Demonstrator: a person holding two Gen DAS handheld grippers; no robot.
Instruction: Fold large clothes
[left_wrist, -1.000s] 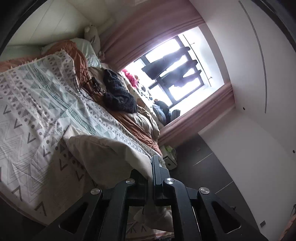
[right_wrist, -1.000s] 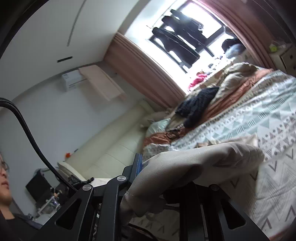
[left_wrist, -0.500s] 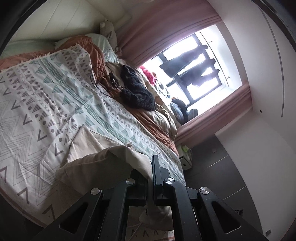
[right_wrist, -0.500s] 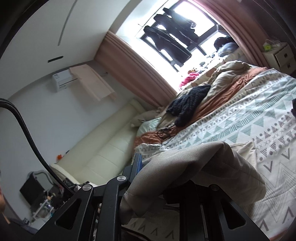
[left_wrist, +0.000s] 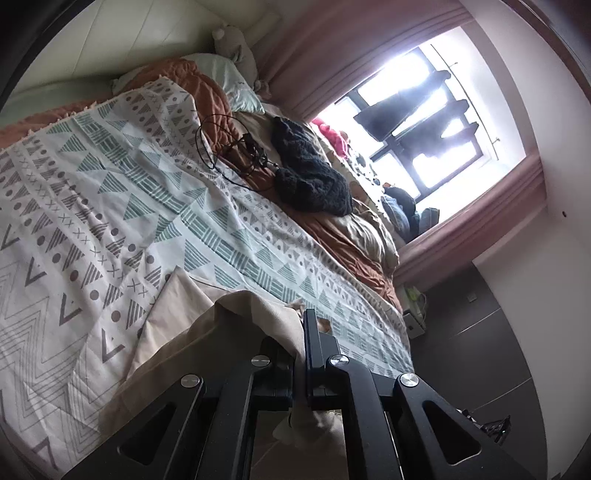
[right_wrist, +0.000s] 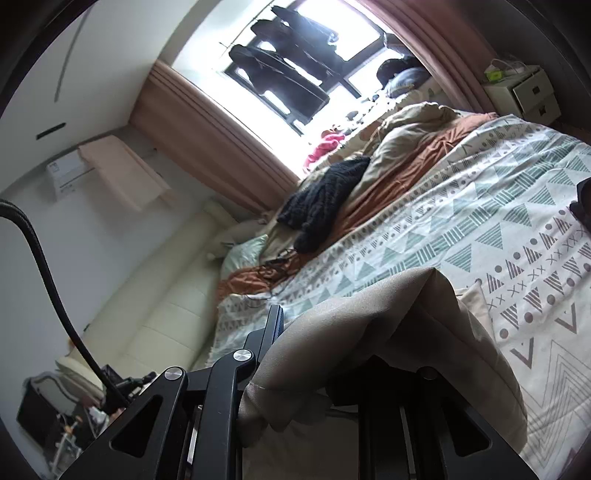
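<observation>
At the bottom centre of the left wrist view, the left gripper (left_wrist: 300, 354) is seen with its black fingers (left_wrist: 312, 343) pressed almost together, a fold of beige cloth (left_wrist: 207, 350) pinched between them. The cloth is draped over the left finger and spreads toward the lower left of the frame, onto the patterned blanket (left_wrist: 110, 192) that covers the bed.

At the bottom of the right wrist view, the right gripper (right_wrist: 332, 354) is seen narrowly parted. Only its left finger (right_wrist: 275, 325) is visible; the other is buried under the cloth (right_wrist: 369, 332), which is bunched thickly in the grip and hangs over the gripper toward the lower right. Beyond it the same blanket (right_wrist: 480, 221) fills the right of the frame.

Farther off, in both views, a black knit (left_wrist: 310, 177) is seen lying on rumpled brown and beige bedding, and dark garments (left_wrist: 417, 122) hang in a bright window framed by pink curtains (left_wrist: 369, 40).

Only in the left view are shown a tangle of black cable (left_wrist: 236, 151) on the bed at upper centre and dark floor at the right. Only in the right view are shown a cream sofa (right_wrist: 155, 310) at lower left, a wall unit with a cloth over it at upper left, a white drawer unit (right_wrist: 528, 92) at upper right, and a black hose (right_wrist: 44, 266) curving down the left edge.
</observation>
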